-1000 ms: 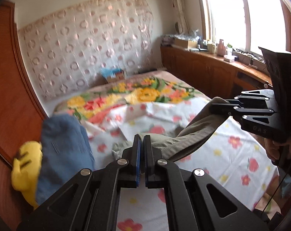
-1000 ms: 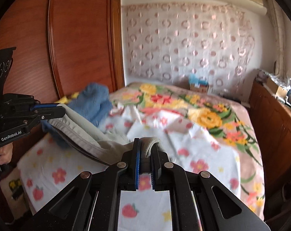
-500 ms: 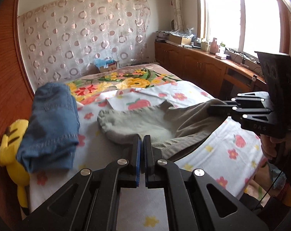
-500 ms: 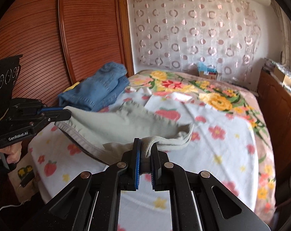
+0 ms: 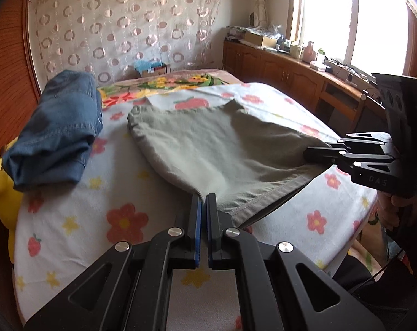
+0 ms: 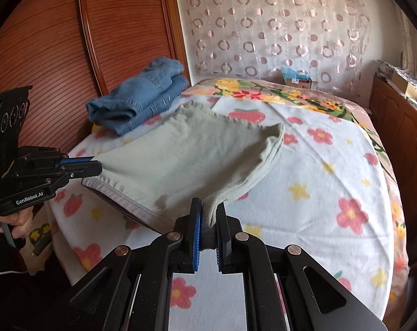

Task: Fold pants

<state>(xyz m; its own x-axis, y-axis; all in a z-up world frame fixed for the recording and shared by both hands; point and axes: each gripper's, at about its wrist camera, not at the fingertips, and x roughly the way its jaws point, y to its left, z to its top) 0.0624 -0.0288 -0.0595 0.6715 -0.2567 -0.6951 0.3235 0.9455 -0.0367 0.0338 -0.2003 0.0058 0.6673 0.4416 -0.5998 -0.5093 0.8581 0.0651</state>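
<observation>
Grey-green pants (image 5: 214, 149) lie spread over the flowered blanket, also in the right wrist view (image 6: 186, 151). My left gripper (image 5: 204, 197) is shut on one near corner of the pants, seen from the side in the right wrist view (image 6: 96, 165). My right gripper (image 6: 208, 207) is shut on the other near corner, seen in the left wrist view (image 5: 309, 153). The near edge hangs stretched between the two grippers just above the bed; the far end rests on the blanket.
Folded blue jeans (image 5: 56, 132) lie at the left of the bed (image 6: 332, 171), next to the wooden wall (image 6: 43, 49). A yellow plush toy (image 5: 1, 193) sits at the left edge. Wooden cabinets (image 5: 277, 66) run along the right under the window.
Both grippers have pulled back and down toward the near bed edge with the pants. The pants went from bunched and lifted to spread flat over the blanket.
</observation>
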